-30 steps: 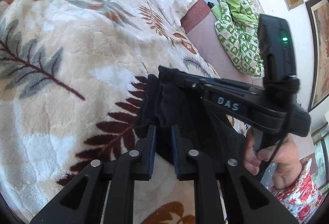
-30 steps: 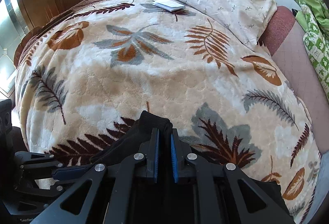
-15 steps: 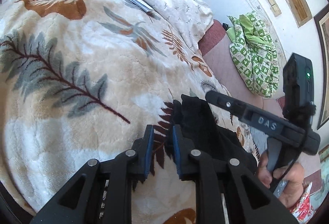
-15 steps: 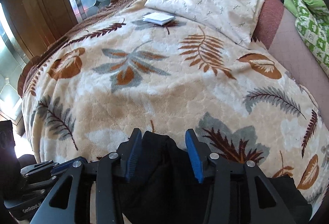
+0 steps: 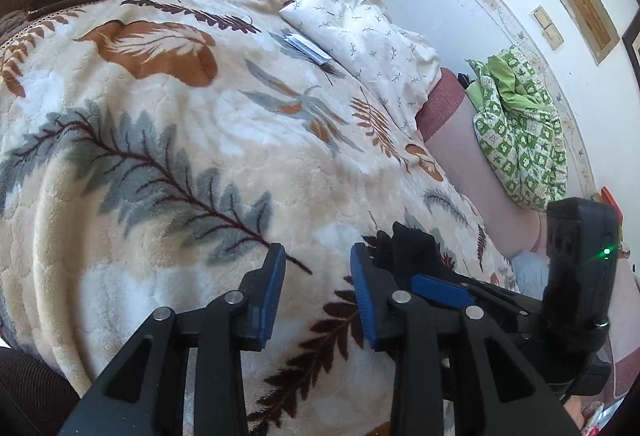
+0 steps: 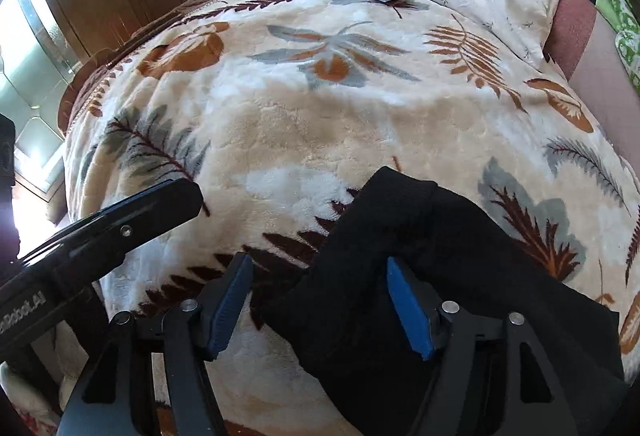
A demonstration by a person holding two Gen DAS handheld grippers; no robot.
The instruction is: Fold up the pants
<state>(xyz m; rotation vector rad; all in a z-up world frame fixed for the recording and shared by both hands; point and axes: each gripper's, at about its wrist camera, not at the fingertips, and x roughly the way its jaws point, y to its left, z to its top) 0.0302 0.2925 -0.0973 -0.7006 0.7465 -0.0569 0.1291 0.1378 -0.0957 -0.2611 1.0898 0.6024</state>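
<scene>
Both our grippers, left gripper (image 5: 316,290) and right gripper (image 6: 320,304), are opening, releasing black pants (image 6: 420,256) folded at six o'clock on the bed (image 6: 320,116).

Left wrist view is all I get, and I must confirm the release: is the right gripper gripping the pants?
Observer: No. The right gripper has its jaws opening; the black pants lie between them, with one pad clear of the cloth.
Operator: Is my left gripper over the pants from that side?
Observer: No. The left gripper sits off to the side, over the bare blanket.
</scene>
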